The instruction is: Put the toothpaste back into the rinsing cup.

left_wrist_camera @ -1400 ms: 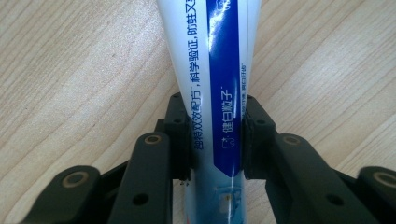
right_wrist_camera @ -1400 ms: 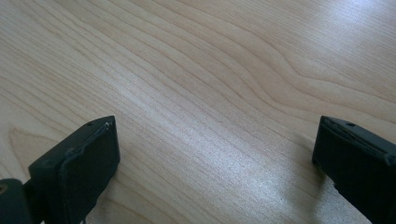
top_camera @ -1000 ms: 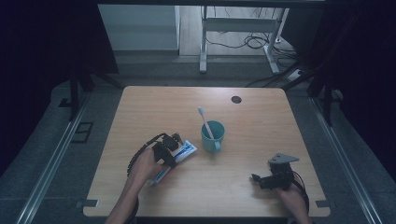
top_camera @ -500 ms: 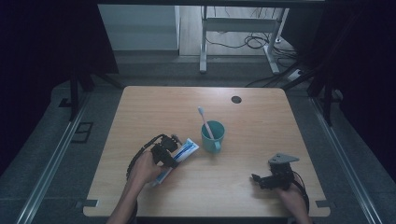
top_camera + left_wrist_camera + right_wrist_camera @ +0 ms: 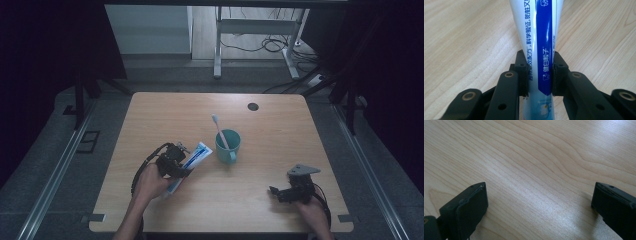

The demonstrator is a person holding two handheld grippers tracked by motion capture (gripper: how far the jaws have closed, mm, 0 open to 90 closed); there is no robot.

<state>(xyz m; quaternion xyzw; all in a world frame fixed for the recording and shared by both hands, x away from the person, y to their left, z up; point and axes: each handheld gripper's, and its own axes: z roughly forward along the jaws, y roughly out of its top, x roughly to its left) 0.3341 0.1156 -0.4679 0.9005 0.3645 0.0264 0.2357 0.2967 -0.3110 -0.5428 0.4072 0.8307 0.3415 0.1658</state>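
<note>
A white and blue toothpaste tube (image 5: 194,156) is held left of centre on the wooden table (image 5: 270,125), with my left gripper (image 5: 176,161) shut on its lower part. In the left gripper view both pads press the toothpaste tube (image 5: 541,45) from either side, my left gripper (image 5: 539,75) pointing along it. A teal mug (image 5: 227,147) stands just right of the tube with a toothbrush (image 5: 219,131) leaning in it. My right gripper (image 5: 274,191) rests near the front right edge; in the right gripper view my right gripper (image 5: 539,202) stands open over bare wood.
A small dark round hole (image 5: 253,106) sits in the table near its far edge. Beyond the table are a desk frame (image 5: 218,45) and cables (image 5: 265,45) on the floor. Metal rails (image 5: 55,175) run along both sides.
My left gripper has risen a little and shifted slightly toward the mug with the tube in it. The right gripper has kept still.
</note>
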